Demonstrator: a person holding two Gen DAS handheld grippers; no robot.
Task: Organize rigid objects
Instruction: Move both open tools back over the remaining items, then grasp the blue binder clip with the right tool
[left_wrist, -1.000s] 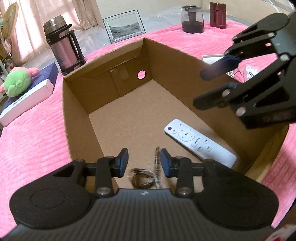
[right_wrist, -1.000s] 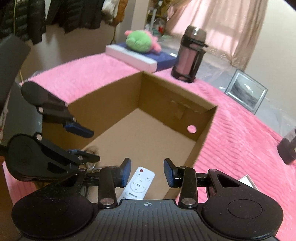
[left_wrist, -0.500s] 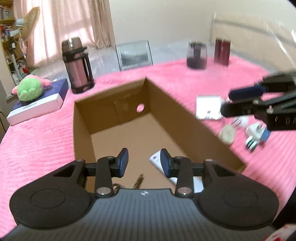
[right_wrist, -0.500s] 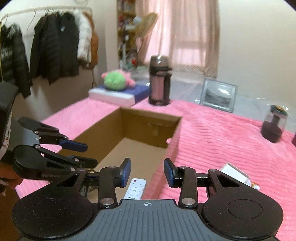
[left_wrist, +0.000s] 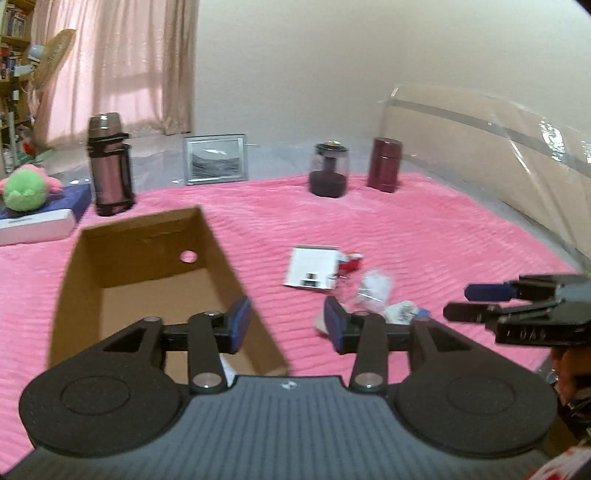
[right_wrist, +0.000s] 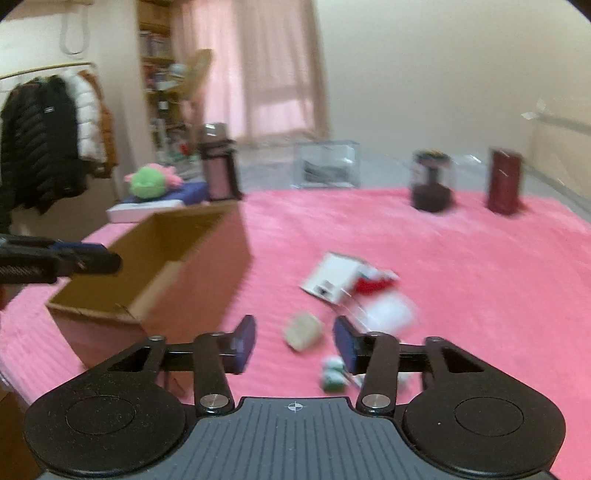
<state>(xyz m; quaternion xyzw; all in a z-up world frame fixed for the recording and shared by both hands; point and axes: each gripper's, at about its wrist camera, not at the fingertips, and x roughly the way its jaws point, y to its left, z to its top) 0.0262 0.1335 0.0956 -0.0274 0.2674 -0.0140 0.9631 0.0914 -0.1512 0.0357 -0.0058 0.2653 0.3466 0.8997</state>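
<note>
An open cardboard box (left_wrist: 92, 236) stands on the pink bedcover, at the left in both views. To its right lies a loose pile: a white card (left_wrist: 312, 267), a red piece (left_wrist: 351, 263), a clear bag (left_wrist: 373, 288) and a white plug (left_wrist: 402, 312). My left gripper (left_wrist: 287, 325) hangs over the box's near right corner, its jaws opening with nothing between them. My right gripper (right_wrist: 293, 339) hovers above the pile, its jaws opening and empty. On the cover beyond its fingers lie a beige piece (right_wrist: 303, 330) and a green-and-white piece (right_wrist: 334, 374).
Along the far edge stand a steel flask (left_wrist: 109, 166), a framed picture (left_wrist: 216, 158), a dark jar (left_wrist: 328, 170) and a maroon tin (left_wrist: 384, 164). A green plush (left_wrist: 24, 188) lies on a flat box. Coats (right_wrist: 40, 140) hang at the left.
Both grippers have come up out of the box and swung right toward the pile on the cover. Their jaws have widened. The remote in the box is no longer in view.
</note>
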